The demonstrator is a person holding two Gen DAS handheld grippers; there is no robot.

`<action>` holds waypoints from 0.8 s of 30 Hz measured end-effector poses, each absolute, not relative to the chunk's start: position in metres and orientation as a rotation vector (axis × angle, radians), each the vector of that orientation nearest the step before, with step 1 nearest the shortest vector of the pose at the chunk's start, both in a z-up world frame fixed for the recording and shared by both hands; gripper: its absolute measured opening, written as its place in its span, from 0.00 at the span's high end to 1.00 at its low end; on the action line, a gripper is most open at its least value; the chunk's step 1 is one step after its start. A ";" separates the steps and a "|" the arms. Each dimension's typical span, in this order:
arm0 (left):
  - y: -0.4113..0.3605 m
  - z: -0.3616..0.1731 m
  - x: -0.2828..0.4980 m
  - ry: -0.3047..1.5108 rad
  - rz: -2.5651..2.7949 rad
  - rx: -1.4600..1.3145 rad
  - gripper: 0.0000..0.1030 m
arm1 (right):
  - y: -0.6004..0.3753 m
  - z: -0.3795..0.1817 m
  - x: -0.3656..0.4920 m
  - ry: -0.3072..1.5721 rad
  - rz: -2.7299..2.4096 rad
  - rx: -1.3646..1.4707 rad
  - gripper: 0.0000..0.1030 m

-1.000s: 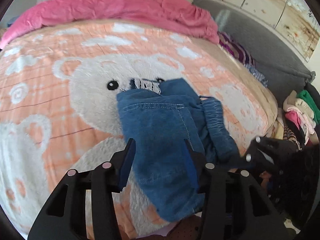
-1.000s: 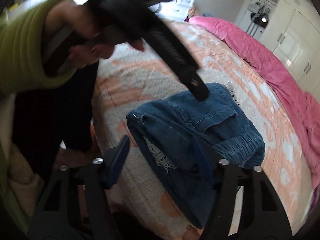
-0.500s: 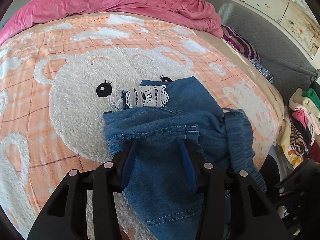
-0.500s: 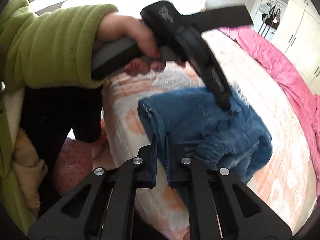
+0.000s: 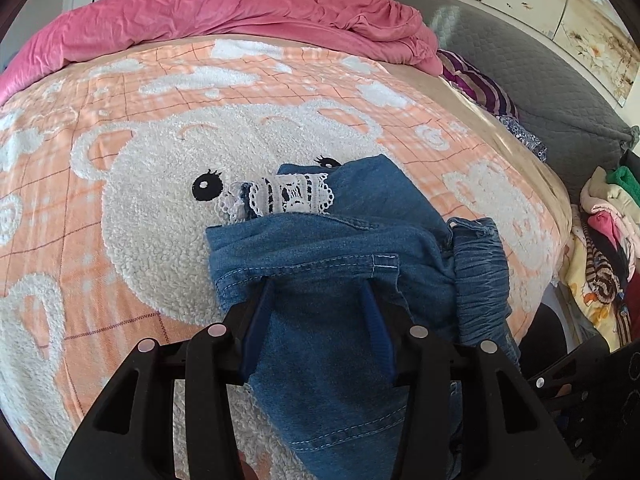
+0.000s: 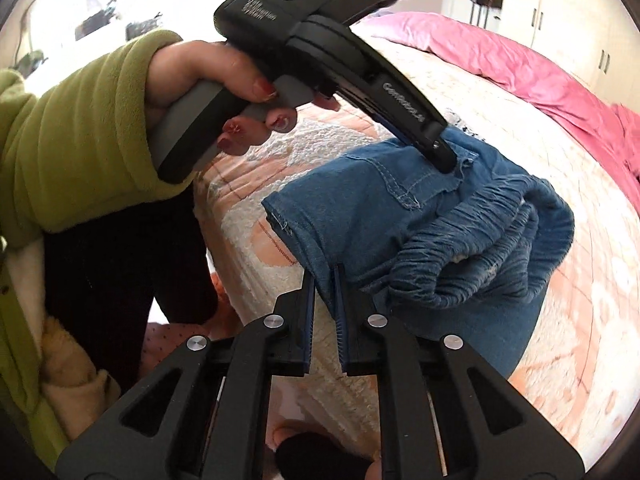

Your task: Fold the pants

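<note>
The blue denim pants with a white lace hem (image 5: 320, 264) lie bunched near the edge of the peach fleece blanket with a white bear pattern (image 5: 152, 184) that covers the bed. The gathered elastic waistband (image 6: 472, 248) hangs toward the bed edge.

The left gripper (image 5: 316, 292) stands with its jaws partly apart, its blue-padded fingers (image 5: 256, 320) pushed under a stitched denim fold; whether the pads press on the cloth cannot be told. In the right wrist view its black finger tip rests on the pants.

The right gripper (image 6: 325, 280) has its jaws nearly together, clamped on a thin denim edge.

A hand (image 6: 216, 80) in a green fleece sleeve (image 6: 80, 136) grips the left tool's handle. White lettering on that tool's body is present but not legible.

A pink duvet (image 5: 224, 16) lies along the far side of the bed.
</note>
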State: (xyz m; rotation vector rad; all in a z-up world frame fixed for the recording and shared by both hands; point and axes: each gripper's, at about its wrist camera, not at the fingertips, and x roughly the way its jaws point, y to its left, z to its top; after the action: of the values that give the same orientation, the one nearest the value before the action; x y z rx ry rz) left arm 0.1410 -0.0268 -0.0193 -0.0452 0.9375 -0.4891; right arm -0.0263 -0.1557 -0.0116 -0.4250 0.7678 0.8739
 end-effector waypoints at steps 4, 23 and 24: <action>-0.027 -0.019 0.140 0.937 -0.489 -0.048 0.57 | -0.154 -0.011 -0.026 0.780 0.867 -0.427 0.91; -0.018 -0.017 0.116 0.928 -0.509 -0.077 0.56 | -0.212 0.075 0.072 0.772 0.656 -0.112 0.68; -0.019 -0.018 0.114 0.931 -0.505 -0.070 0.56 | -0.209 0.074 0.083 0.791 0.647 -0.105 0.68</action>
State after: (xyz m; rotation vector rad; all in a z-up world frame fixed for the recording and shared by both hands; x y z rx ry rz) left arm 0.1145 -0.0187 -0.0183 -0.0698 0.9311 -0.5052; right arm 0.0833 -0.2089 0.0738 -0.1052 0.7910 0.6467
